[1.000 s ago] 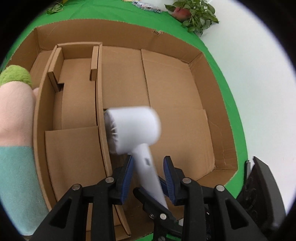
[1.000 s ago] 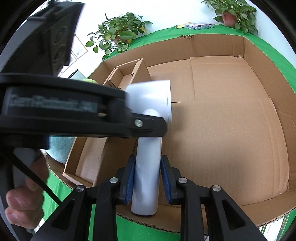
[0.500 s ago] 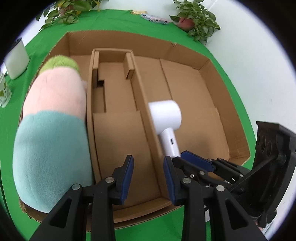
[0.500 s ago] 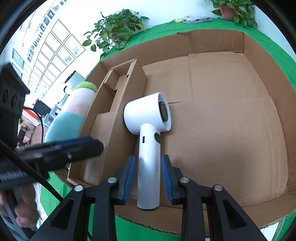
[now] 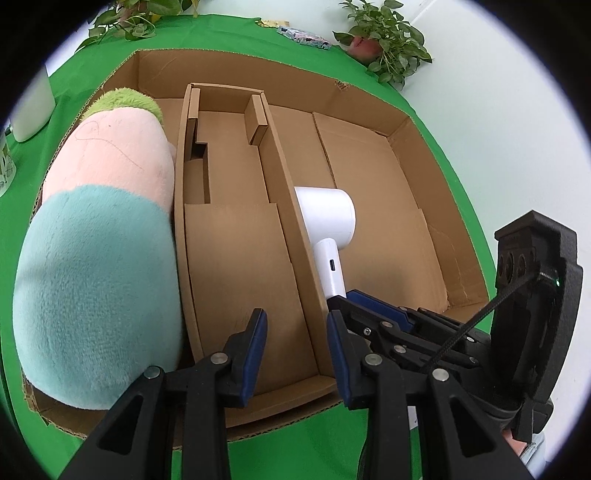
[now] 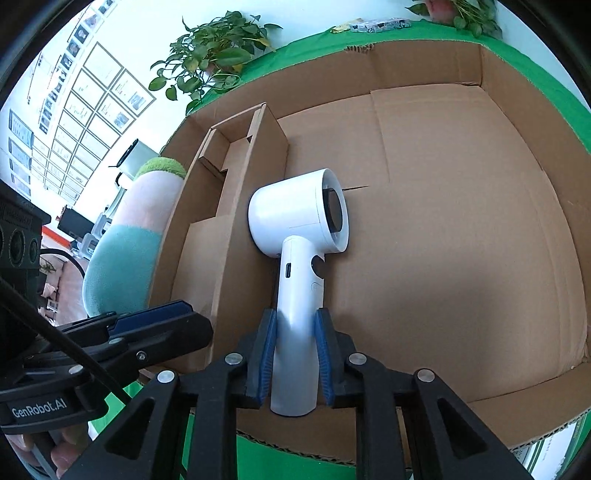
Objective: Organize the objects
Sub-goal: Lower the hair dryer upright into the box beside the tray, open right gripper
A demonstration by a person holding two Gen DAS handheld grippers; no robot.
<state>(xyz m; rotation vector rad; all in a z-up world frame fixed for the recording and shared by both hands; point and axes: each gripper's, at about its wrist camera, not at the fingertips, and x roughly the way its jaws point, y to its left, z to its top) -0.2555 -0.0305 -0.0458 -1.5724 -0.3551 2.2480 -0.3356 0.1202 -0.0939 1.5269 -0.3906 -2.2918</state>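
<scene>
My right gripper [image 6: 295, 354] is clamped on the white hair dryer [image 6: 301, 236] lying in the cardboard box [image 6: 443, 184], my empty left gripper [image 5: 295, 350], lettered "GenRobot.AI", standing apart over the inner tray [image 5: 236, 266].

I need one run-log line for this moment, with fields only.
right hand-held gripper: shut on hair dryer handle | left hand-held gripper: empty, open | hair dryer: in cardboard box | plush toy: left compartment

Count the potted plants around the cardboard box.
2: one potted plant beyond the cardboard box's far right corner, another beyond its far left corner. More may sit outside the views.
</scene>
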